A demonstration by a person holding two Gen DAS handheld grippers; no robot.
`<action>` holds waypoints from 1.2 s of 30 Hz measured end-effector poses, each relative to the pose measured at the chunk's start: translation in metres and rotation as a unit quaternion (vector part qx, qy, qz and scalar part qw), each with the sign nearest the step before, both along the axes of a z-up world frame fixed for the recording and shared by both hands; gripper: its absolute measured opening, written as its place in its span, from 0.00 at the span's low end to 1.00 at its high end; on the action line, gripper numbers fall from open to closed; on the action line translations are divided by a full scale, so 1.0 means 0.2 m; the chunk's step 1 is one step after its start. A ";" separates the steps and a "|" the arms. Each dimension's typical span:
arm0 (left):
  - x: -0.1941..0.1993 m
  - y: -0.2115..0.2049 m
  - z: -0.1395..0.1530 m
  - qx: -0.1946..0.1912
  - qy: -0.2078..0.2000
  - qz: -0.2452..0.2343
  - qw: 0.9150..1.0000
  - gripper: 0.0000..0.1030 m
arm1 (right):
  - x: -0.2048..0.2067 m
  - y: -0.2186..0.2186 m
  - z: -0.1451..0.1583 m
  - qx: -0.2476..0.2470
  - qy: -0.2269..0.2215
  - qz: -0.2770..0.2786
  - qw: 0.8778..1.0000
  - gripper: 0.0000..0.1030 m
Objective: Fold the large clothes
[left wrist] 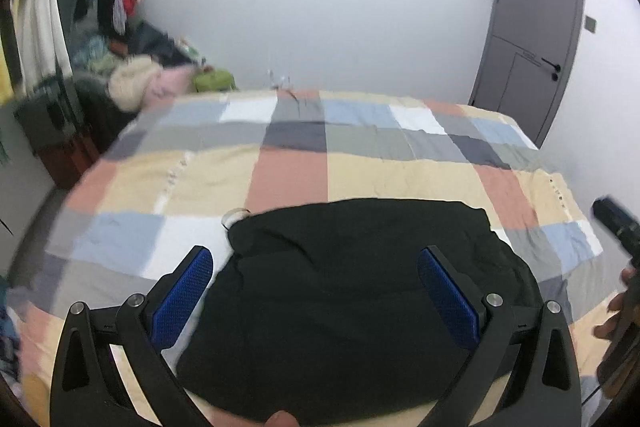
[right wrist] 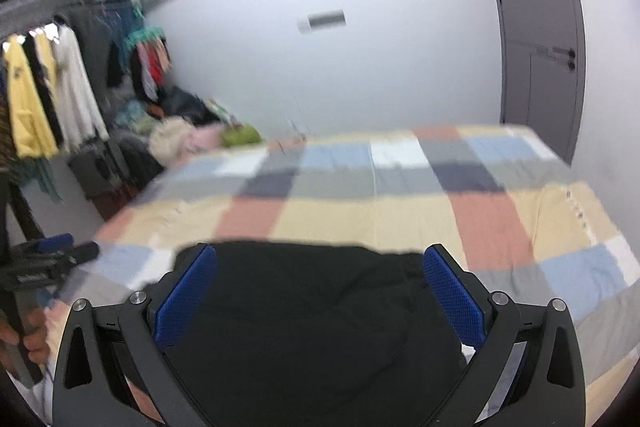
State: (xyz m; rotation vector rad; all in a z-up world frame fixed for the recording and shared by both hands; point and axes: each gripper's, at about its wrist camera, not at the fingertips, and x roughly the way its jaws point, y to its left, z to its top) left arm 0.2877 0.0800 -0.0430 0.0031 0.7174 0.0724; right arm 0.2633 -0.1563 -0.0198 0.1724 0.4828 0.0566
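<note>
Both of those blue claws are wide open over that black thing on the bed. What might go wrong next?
Three guesses:
1. The black garment lies in a wrinkled heap, so the open left gripper may pinch several layers instead of one edge.
2. The right gripper hangs over the same heap, and the two might collide.
3. Grabbing low might catch the patchwork bedcover too.

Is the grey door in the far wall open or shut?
Shut. The door lies flush in its frame, with no gap and nothing visible behind it.
</note>
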 end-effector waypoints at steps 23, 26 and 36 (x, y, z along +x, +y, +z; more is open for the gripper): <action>-1.22 -0.33 0.59 0.014 -0.120 -0.013 0.993 1.00 | -1.04 0.14 0.47 0.008 -0.102 0.007 0.995 1.00; -1.35 -0.35 0.56 0.007 -0.122 -0.012 0.992 1.00 | -1.13 0.17 0.43 0.000 -0.103 0.010 0.995 1.00; -1.65 -0.40 0.39 0.002 -0.116 -0.015 0.993 1.00 | -1.39 0.26 0.24 -0.010 -0.085 0.020 0.996 1.00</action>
